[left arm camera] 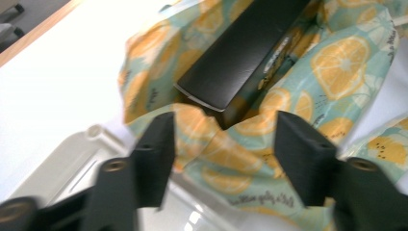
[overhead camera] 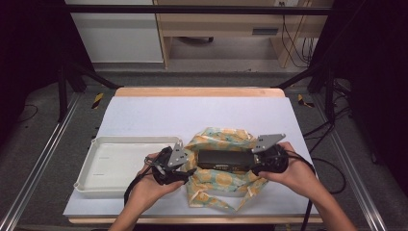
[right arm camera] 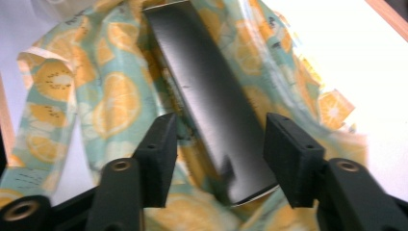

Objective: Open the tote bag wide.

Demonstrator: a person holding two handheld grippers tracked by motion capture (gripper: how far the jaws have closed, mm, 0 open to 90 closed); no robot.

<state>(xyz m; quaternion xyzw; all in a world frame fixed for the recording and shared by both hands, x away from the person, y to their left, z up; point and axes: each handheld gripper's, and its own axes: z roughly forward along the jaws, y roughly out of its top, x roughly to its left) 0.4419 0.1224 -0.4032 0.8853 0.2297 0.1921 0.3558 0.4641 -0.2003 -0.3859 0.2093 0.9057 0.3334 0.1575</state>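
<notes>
A long black box [overhead camera: 224, 160] lies in an open cloth bag [overhead camera: 216, 185] printed with orange slices on teal, near the table's front edge. My left gripper [overhead camera: 190, 170] is at the box's left end, its jaws apart over the bag's rim [left arm camera: 231, 159], and the pads press on nothing. The box's near corner [left arm camera: 240, 53] lies just beyond them. My right gripper [overhead camera: 253, 163] is at the box's right end. Its jaws [right arm camera: 219, 154] stand apart on either side of the box's end [right arm camera: 207, 96], with a gap at each pad. The bag's folds [right arm camera: 110, 106] hide the box's lower sides.
A white plastic tray [overhead camera: 110, 166] sits to the left of the bag, close to my left gripper, and its rim [left arm camera: 62, 163] runs under the left jaw. The white table top [overhead camera: 192, 115] stretches beyond the bag to a wooden far edge.
</notes>
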